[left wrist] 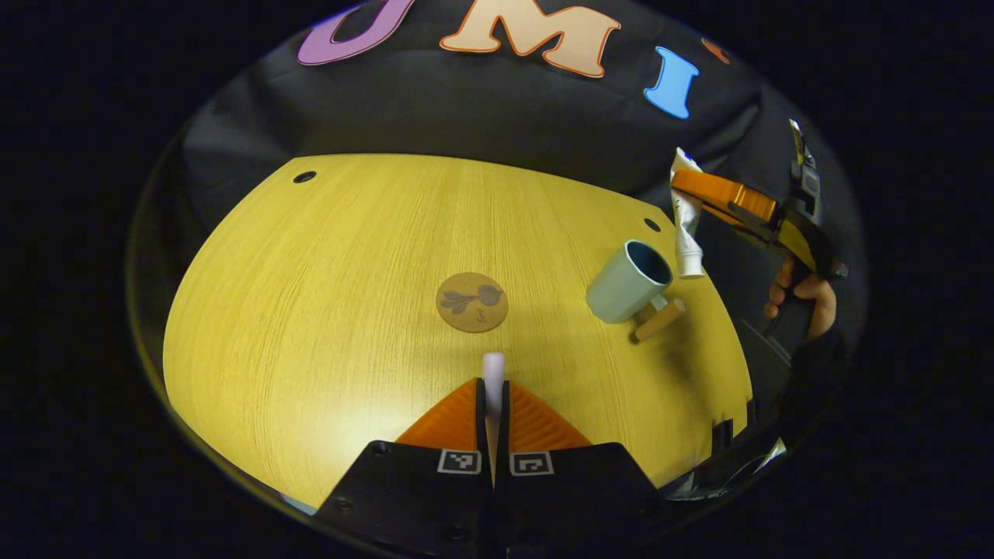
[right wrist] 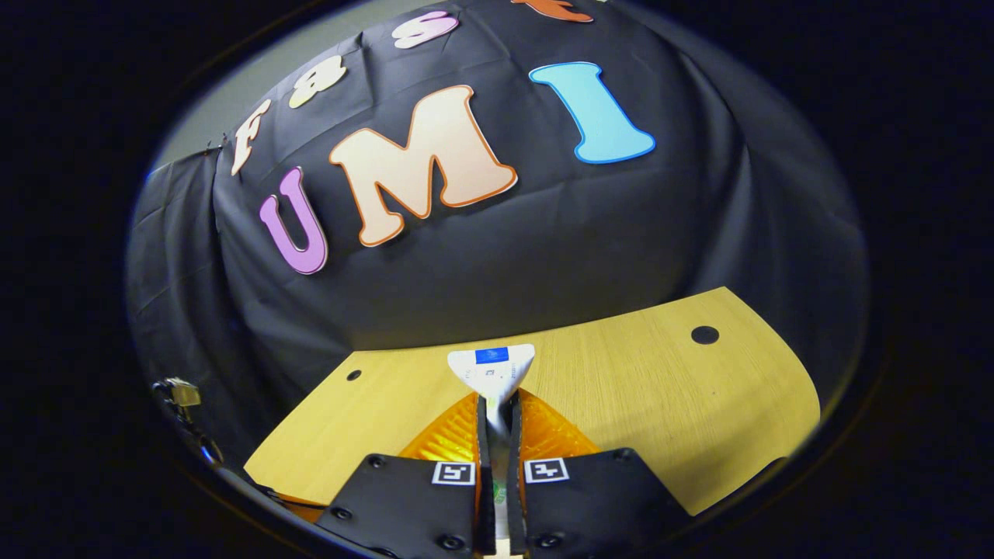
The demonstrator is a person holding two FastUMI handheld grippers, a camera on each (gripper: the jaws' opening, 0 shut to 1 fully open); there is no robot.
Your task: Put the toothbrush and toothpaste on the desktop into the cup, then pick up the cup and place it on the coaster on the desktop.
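Fingers of the left gripper (left wrist: 492, 404) are pressed together on the toothbrush (left wrist: 493, 369), whose pale end pokes out just past the tips, above the desktop's (left wrist: 326, 310) near edge. Beyond it, mid-surface, lies the round coaster (left wrist: 472, 302), with bare wood all around it. Toward the right edge stands the cup (left wrist: 629, 281), mouth open, wooden handle pointing at the near right corner. Right gripper (left wrist: 703, 194) hangs over that edge, clamped on the toothpaste (left wrist: 686, 233), cap end down just beside the cup's rim. In the right gripper view the tube's flat tail (right wrist: 491, 369) sticks up between the closed fingers.
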